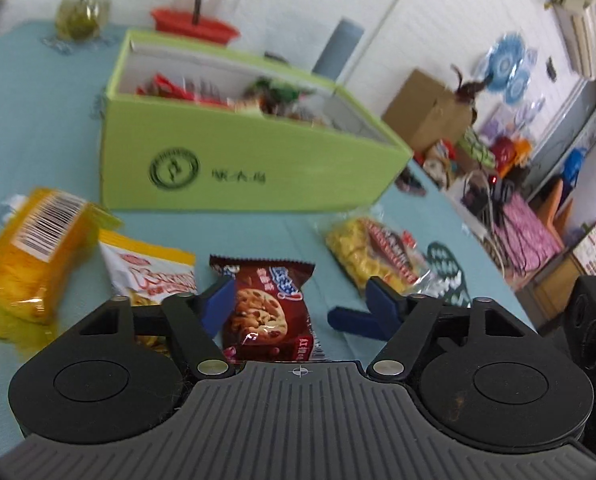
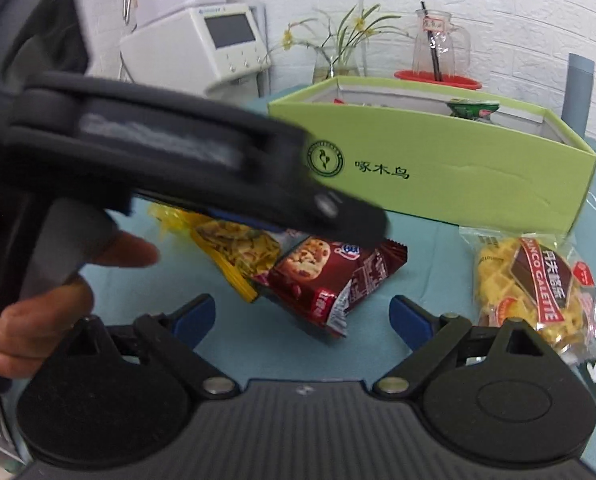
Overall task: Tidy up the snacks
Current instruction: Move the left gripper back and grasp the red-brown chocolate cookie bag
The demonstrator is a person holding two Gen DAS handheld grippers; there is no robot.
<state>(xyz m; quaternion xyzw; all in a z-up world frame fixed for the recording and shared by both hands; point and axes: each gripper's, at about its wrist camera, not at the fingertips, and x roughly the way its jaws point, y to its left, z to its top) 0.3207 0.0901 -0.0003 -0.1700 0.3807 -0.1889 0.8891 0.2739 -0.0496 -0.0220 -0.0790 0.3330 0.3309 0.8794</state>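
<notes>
A brown chocolate-chip cookie packet [image 1: 264, 312] lies on the blue tablecloth between the open blue fingers of my left gripper [image 1: 301, 300]; whether they touch it I cannot tell. It also shows in the right wrist view [image 2: 329, 280], under the left gripper's body. My right gripper [image 2: 301, 316] is open and empty, just in front of it. A yellow waffle packet [image 1: 373, 252] [image 2: 529, 288] lies to the right. A white-and-yellow snack bag [image 1: 154, 268] and an orange packet [image 1: 34, 256] lie to the left. The green box [image 1: 234, 160] [image 2: 457, 168] behind holds several snacks.
A vase with flowers [image 2: 337, 52], a glass jug [image 2: 437, 44] on a red tray and a white appliance [image 2: 206, 48] stand behind the box. A cardboard box [image 1: 429, 112] and clutter sit on the floor past the table's right edge.
</notes>
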